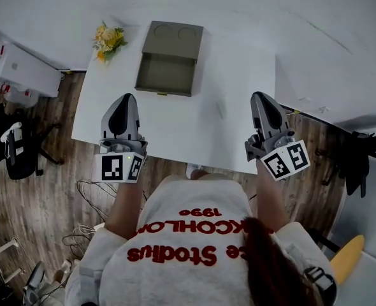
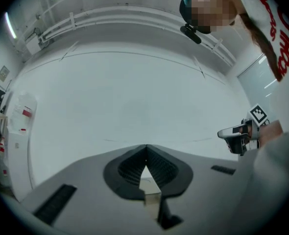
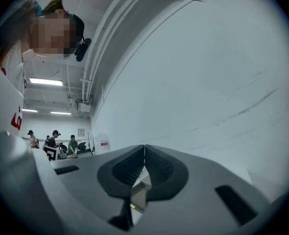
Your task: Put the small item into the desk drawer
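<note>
A small olive desk drawer unit [image 1: 174,39] stands at the far side of the white table [image 1: 232,94], with its drawer [image 1: 165,75] pulled out and nothing visible inside. A small bunch of yellow flowers [image 1: 108,41] lies at the table's far left corner. My left gripper [image 1: 126,97] is held over the table's near left edge, and my right gripper [image 1: 259,95] over its near right corner. Both point up and away. In the left gripper view the left gripper [image 2: 146,146] has its tips together with nothing between them. The right gripper [image 3: 144,146] looks the same in its own view.
White cabinets [image 1: 19,65] stand left of the table, with a black office chair [image 1: 19,148] below them. Cables [image 1: 89,193] lie on the wooden floor near the person's legs. A dark chair [image 1: 360,152] stands at the right. Both gripper views face a white wall.
</note>
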